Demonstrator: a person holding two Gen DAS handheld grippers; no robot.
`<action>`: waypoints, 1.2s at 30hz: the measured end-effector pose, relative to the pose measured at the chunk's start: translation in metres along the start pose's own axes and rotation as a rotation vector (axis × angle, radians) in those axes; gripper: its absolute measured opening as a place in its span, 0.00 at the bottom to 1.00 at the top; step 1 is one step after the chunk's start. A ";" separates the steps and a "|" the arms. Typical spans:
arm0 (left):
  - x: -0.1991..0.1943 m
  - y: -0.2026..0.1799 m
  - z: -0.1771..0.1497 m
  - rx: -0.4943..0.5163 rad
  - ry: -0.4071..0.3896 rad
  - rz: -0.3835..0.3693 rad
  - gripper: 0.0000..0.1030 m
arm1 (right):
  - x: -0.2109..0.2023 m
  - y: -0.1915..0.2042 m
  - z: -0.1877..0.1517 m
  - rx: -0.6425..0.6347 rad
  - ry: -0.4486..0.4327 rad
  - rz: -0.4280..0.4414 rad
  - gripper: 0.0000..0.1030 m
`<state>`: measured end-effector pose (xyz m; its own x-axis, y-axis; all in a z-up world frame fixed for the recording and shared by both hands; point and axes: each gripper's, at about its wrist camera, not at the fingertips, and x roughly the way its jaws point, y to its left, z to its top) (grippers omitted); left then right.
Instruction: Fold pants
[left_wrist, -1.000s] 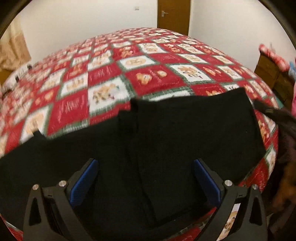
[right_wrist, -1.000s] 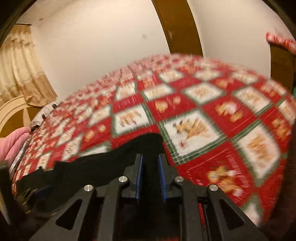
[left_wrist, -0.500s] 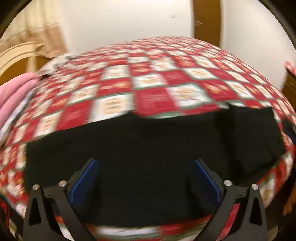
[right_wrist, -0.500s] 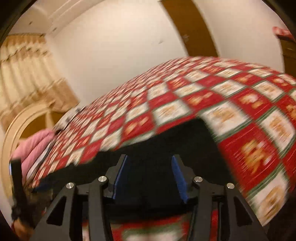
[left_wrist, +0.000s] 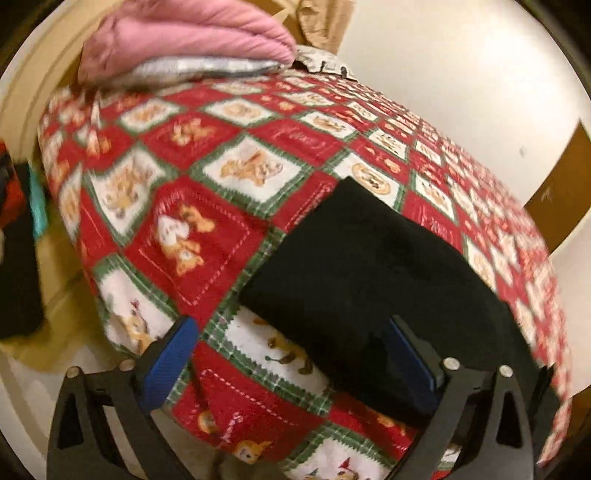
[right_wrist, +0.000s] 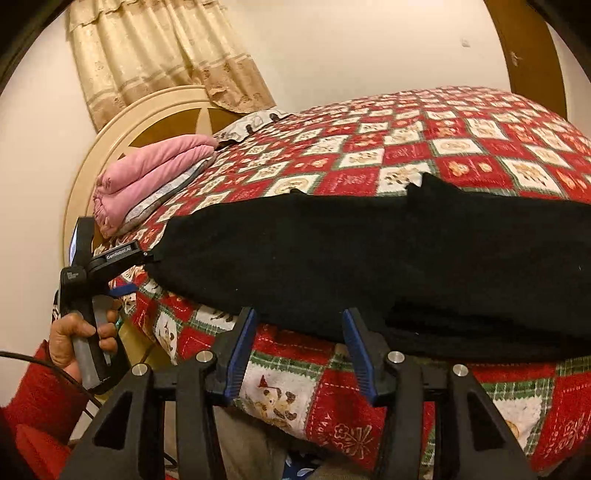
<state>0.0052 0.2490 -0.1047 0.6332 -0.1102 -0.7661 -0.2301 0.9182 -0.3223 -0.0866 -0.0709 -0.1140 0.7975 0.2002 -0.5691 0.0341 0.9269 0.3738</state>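
The black pants (right_wrist: 388, 266) lay flat in a long band across the near side of the bed, on a red, white and green patchwork quilt (right_wrist: 424, 147). In the right wrist view the band ran from about 9 o'clock to 3 o'clock through the middle of the picture, its near edge just short of the mattress edge, with a thicker folded layer showing toward 4 o'clock.

The right tool (right_wrist: 299, 350) hung at 6 o'clock in front of that near edge. Its 2 blue pads had just been opening and stood spread partway, with only quilt visible between them; no cloth was pinched.

The left tool (left_wrist: 291, 365) was spread wide in its own view. One blue pad sat over bare quilt at 7 o'clock, while the other overlapped the end of the pants at 5 o'clock; whether it touched the cloth could not be told. From the right wrist view, the left tool appeared at 9 o'clock beside the end of the pants, held by a hand (right_wrist: 79, 336) in a red sleeve (right_wrist: 40, 398).

A folded pink blanket (right_wrist: 147, 173) rested near the cream headboard (right_wrist: 122, 122), at 10 o'clock, well apart from the pants.
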 end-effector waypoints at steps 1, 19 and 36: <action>0.005 0.002 0.000 -0.020 0.016 -0.038 0.93 | -0.001 -0.001 -0.001 0.015 0.001 -0.004 0.49; 0.012 0.014 0.000 -0.167 -0.072 -0.267 0.55 | 0.007 -0.016 -0.002 0.099 0.052 -0.008 0.49; -0.009 -0.009 0.010 -0.061 -0.095 -0.307 0.23 | -0.019 -0.051 0.007 0.234 -0.032 -0.046 0.49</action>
<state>0.0092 0.2461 -0.0894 0.7453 -0.3396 -0.5737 -0.0601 0.8228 -0.5651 -0.0995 -0.1245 -0.1171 0.8106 0.1457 -0.5671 0.2062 0.8355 0.5094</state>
